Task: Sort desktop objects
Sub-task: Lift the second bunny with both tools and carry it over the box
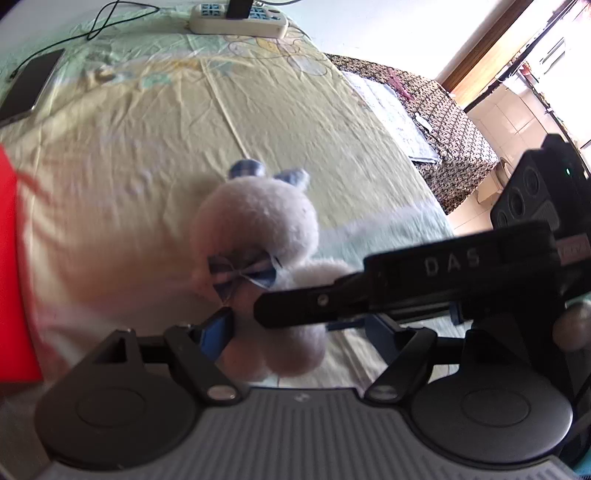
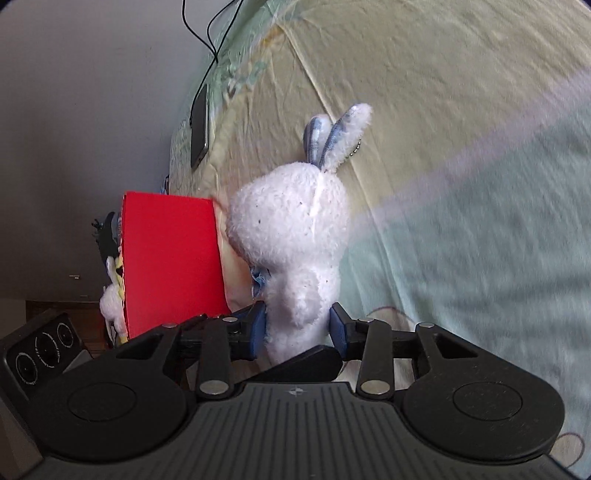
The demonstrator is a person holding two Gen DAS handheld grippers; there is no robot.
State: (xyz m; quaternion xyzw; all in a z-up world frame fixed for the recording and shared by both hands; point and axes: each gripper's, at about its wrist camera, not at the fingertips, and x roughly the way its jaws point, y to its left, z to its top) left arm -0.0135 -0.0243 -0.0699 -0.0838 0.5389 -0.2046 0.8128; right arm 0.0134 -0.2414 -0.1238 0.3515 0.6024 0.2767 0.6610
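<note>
A white plush rabbit [image 1: 258, 221] with blue-lined ears and a blue bow hangs above the yellow-green sheet [image 1: 147, 147]. My right gripper [image 2: 298, 328] is shut on the rabbit [image 2: 291, 236], its blue pads pressing the lower body from both sides. In the left wrist view that right gripper [image 1: 266, 306] reaches in from the right as a black bar marked "DAS". My left gripper [image 1: 295, 328] is open around the rabbit's legs; its left pad touches the fur, and its right pad stands apart, partly hidden. A red box [image 2: 170, 258] stands left of the rabbit.
The red box [image 1: 11, 258] holds other soft toys [image 2: 110, 295] at its far side. A phone [image 1: 29, 85] on a cable lies at the sheet's far left, with a power strip [image 1: 240, 18] at the back. A black speaker-like case [image 1: 535, 192] stands right, beyond the edge.
</note>
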